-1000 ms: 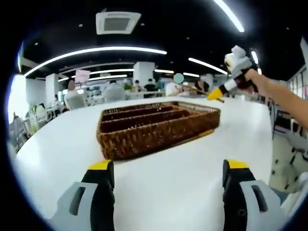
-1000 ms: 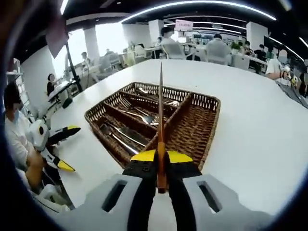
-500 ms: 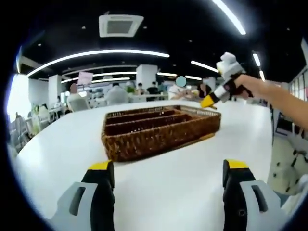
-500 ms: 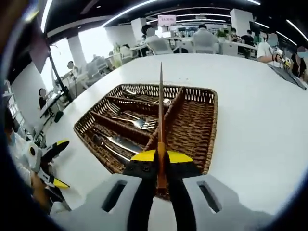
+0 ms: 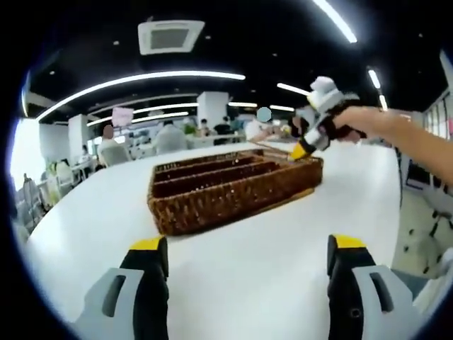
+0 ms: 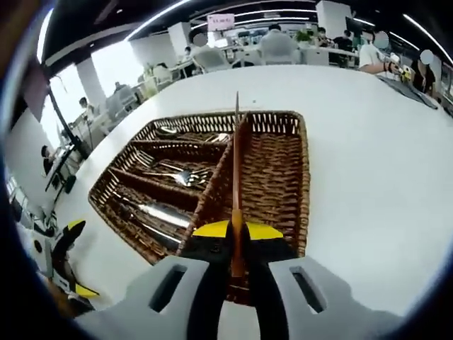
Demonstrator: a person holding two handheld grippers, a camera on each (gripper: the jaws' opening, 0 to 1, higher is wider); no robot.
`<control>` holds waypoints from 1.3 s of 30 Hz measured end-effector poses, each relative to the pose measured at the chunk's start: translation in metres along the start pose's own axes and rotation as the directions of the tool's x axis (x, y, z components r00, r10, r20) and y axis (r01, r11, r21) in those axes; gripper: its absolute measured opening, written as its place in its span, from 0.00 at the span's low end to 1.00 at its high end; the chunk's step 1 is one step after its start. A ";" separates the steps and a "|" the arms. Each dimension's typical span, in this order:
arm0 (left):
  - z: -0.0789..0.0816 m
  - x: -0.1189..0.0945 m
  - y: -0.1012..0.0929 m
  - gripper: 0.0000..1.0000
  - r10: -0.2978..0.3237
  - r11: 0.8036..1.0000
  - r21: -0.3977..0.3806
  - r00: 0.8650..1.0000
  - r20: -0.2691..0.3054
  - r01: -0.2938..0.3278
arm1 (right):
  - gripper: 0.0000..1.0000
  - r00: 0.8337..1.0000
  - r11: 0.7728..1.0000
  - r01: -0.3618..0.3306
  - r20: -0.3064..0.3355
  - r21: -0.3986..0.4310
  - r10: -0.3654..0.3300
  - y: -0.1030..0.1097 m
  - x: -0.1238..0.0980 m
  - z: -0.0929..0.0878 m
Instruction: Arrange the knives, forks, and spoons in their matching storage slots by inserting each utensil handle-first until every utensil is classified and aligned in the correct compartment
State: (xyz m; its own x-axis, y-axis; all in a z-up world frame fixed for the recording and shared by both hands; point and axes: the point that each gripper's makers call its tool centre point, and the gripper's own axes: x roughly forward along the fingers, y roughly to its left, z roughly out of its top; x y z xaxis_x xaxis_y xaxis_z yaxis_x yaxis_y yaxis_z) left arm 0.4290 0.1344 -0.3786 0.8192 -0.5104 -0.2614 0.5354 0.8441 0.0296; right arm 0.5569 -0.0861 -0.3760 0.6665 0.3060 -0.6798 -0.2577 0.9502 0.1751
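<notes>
The right gripper (image 6: 236,231) has its fingers clenched on one knife (image 6: 236,170) above the basket (image 6: 283,177); the left gripper (image 5: 248,262) has fingers spread, empty, over the surface (image 5: 241,234).

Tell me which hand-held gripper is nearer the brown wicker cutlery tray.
Right. The right hand-held gripper, shut on a thin orange-handled knife, hovers directly over the brown wicker cutlery tray. The left hand-held gripper sits open, back from the tray's near end.
</notes>
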 end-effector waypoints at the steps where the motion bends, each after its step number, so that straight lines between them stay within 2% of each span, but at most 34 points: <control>1: 0.000 0.000 0.000 0.94 0.001 1.000 -0.002 1.000 0.001 -0.001 | 0.06 1.000 1.000 0.006 -0.003 0.007 -0.006 0.000 0.000 -0.001; 10: 0.003 -0.008 -0.007 0.93 0.002 1.000 -0.011 1.000 0.011 -0.002 | 0.06 0.998 0.997 0.042 -0.054 0.072 -0.038 -0.006 0.005 -0.015; 14: 0.003 -0.009 -0.010 0.93 -0.007 1.000 -0.015 1.000 0.007 0.008 | 0.06 0.997 0.996 0.057 -0.063 0.065 -0.053 -0.011 0.012 -0.007; 17: 0.009 -0.012 -0.013 0.94 -0.013 0.998 -0.058 0.999 0.037 0.015 | 0.06 0.996 0.996 0.055 -0.067 0.066 -0.051 -0.010 0.014 -0.004; 21: 0.007 -0.012 -0.011 0.94 -0.002 0.999 -0.040 1.000 0.024 0.003 | 0.07 0.996 0.996 0.054 -0.074 0.069 -0.049 -0.010 0.015 -0.005; 24: 0.005 -0.013 -0.010 0.94 0.001 0.999 -0.046 1.000 0.022 0.000 | 0.07 0.996 0.997 0.040 -0.085 0.069 -0.034 -0.016 0.024 0.004; 25: 0.004 -0.013 -0.011 0.94 -0.001 0.999 -0.050 1.000 0.017 0.002 | 0.08 0.995 0.999 0.019 -0.100 0.046 -0.014 -0.017 0.029 0.009; 31: 0.002 -0.011 -0.013 0.94 -0.004 0.998 -0.060 1.000 0.018 0.005 | 0.15 0.995 1.000 -0.024 -0.092 0.020 0.026 -0.014 0.033 0.018; 39: 0.006 -0.009 -0.015 0.94 -0.017 0.997 -0.071 1.000 0.024 0.018 | 0.14 0.996 0.999 -0.045 -0.079 0.009 0.045 -0.010 0.024 0.014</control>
State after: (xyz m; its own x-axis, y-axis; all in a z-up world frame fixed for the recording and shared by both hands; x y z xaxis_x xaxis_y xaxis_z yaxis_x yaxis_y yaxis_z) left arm 0.4148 0.1249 -0.3707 0.8150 -0.5281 -0.2386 0.5343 0.8442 -0.0434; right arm 0.5850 -0.0873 -0.3836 0.5971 0.3433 -0.7250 -0.2810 0.9360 0.2118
